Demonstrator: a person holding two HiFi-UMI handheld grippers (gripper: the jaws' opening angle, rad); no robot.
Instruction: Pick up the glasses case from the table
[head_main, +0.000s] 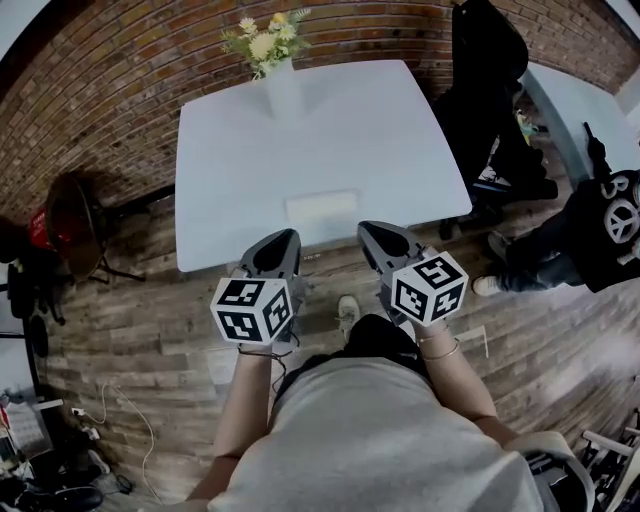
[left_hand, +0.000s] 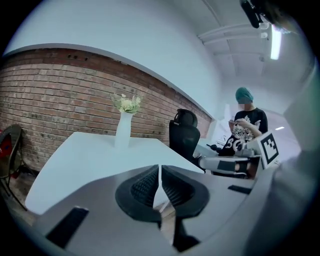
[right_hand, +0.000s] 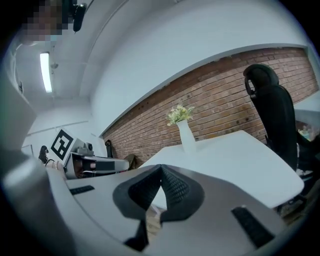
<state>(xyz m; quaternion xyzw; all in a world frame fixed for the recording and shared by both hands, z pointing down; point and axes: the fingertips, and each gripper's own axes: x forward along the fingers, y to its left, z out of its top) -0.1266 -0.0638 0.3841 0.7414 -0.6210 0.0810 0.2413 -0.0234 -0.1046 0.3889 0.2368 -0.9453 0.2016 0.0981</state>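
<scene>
The glasses case is a flat white oblong lying near the front edge of the white table, hard to tell apart from the tabletop. My left gripper hangs just short of that edge, below and left of the case, with its jaws shut and nothing in them. My right gripper sits at the same edge, below and right of the case, also shut and empty. In the left gripper view and the right gripper view the ribbed pads meet, and the case is hidden behind the jaws.
A white vase of flowers stands at the table's far edge. A black office chair is at the far right corner, and a person in black crouches to the right. A dark chair stands to the left on the wooden floor.
</scene>
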